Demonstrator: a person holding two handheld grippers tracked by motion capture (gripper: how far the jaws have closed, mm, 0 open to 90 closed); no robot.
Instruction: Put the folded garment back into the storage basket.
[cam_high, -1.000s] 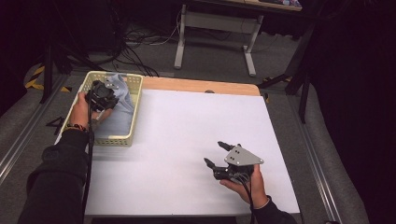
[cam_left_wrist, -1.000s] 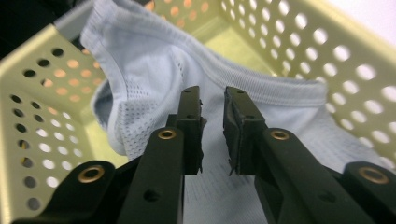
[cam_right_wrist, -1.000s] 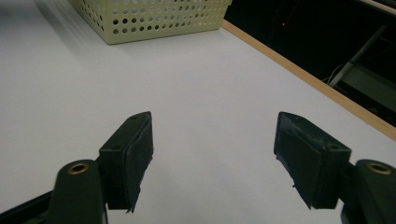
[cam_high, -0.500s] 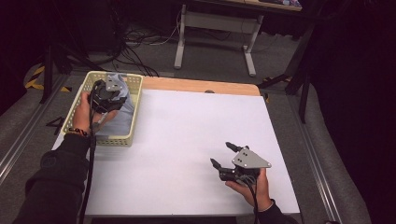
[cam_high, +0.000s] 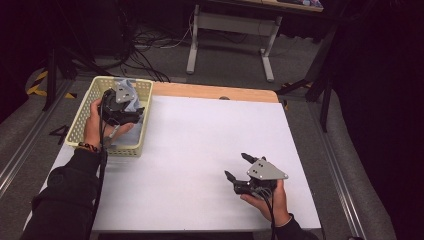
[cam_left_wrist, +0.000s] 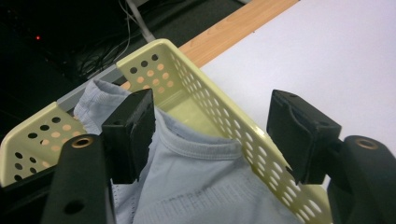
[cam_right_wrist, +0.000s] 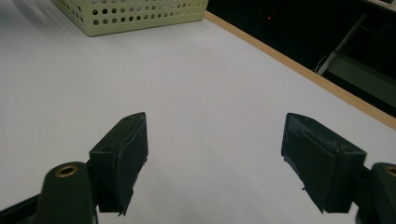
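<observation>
A pale yellow perforated basket (cam_high: 82, 117) stands at the table's far left, and a light blue garment (cam_high: 131, 90) lies crumpled inside it. My left gripper (cam_high: 131, 114) hovers over the basket. Its jaws have just been opening and now stand apart. In the left gripper view the garment (cam_left_wrist: 187, 177) lies loose beneath the left gripper (cam_left_wrist: 212, 135), with the basket's rim (cam_left_wrist: 219, 107) running under it and no pad pressing on the cloth. My right gripper (cam_high: 237, 166) sits low over the white table surface at the near right. The right gripper (cam_right_wrist: 215, 158) is open with nothing between its pads.
A white sheet (cam_high: 200, 150) covers most of the table, with a wooden strip (cam_high: 215, 92) bare along the far edge. The basket (cam_right_wrist: 135, 14) lies far off in the right gripper view. Metal rails run along both table sides; cables and a desk frame (cam_high: 230, 30) lie beyond.
My left hand has shifted a little toward the basket's far right corner and its jaws have spread apart over the garment. The right hand has barely moved.
</observation>
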